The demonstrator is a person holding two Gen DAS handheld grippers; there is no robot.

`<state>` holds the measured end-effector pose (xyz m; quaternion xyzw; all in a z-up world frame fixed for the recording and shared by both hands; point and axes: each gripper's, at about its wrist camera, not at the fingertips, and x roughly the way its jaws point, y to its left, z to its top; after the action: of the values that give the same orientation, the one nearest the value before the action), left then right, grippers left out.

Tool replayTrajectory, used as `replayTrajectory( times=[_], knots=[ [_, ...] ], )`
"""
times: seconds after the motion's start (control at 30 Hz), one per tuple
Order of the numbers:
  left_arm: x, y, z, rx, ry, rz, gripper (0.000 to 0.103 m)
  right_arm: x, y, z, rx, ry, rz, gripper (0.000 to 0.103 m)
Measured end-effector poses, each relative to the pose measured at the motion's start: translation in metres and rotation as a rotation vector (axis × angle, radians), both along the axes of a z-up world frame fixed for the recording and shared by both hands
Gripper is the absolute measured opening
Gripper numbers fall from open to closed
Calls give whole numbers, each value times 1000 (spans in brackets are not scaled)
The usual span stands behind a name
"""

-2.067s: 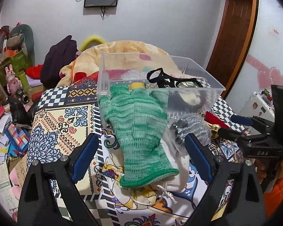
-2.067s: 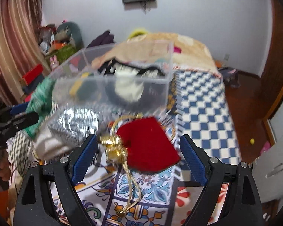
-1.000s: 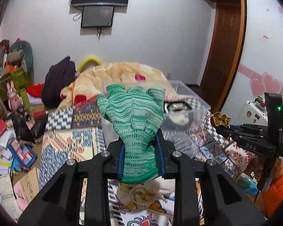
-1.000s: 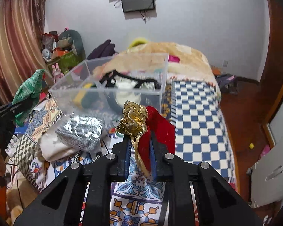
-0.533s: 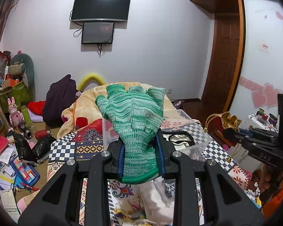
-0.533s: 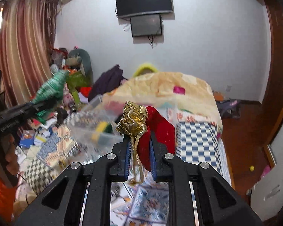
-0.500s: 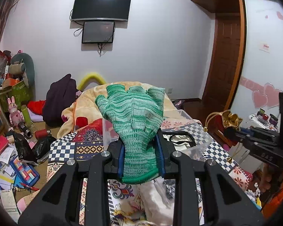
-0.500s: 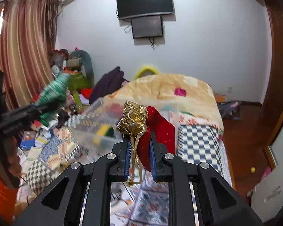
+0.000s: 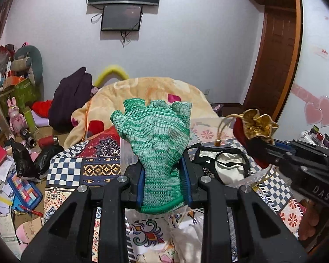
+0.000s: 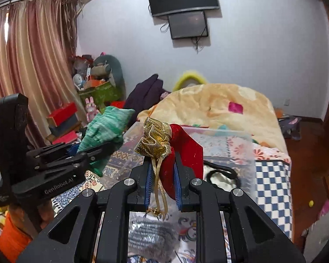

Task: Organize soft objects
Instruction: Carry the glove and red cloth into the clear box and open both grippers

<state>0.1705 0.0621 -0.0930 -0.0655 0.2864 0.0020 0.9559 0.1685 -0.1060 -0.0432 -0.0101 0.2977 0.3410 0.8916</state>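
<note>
My left gripper (image 9: 163, 182) is shut on a green knitted glove (image 9: 155, 135), held upright above the patterned bed cover. It also shows in the right wrist view (image 10: 103, 131). My right gripper (image 10: 163, 179) is shut on a red velvet pouch (image 10: 184, 149) with a gold ruffled top and gold cord; the pouch also shows at the right of the left wrist view (image 9: 252, 127). A clear plastic bin (image 10: 250, 153) lies below and ahead of both grippers, with a black-strapped cream item (image 9: 228, 164) inside.
A silver-grey mesh item (image 10: 151, 232) and a white drawstring bag (image 9: 186, 236) lie on the cover in front of the bin. A peach blanket (image 10: 219, 107) is heaped behind it. Clutter fills the floor at the left (image 9: 15, 175). A wooden door (image 9: 272, 65) stands at the right.
Both grippers closed on their items, the glove and the red pouch, and lifted them off the cover. In the last half second both moved closer together over the bin.
</note>
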Motion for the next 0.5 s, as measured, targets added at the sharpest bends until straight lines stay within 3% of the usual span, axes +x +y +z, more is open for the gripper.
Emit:
replayTrajectory(
  times=[0.5],
  knots=[
    [34,-3,-29,0,92,-3,28,25,33,-34,-93,123,21,16]
  ],
)
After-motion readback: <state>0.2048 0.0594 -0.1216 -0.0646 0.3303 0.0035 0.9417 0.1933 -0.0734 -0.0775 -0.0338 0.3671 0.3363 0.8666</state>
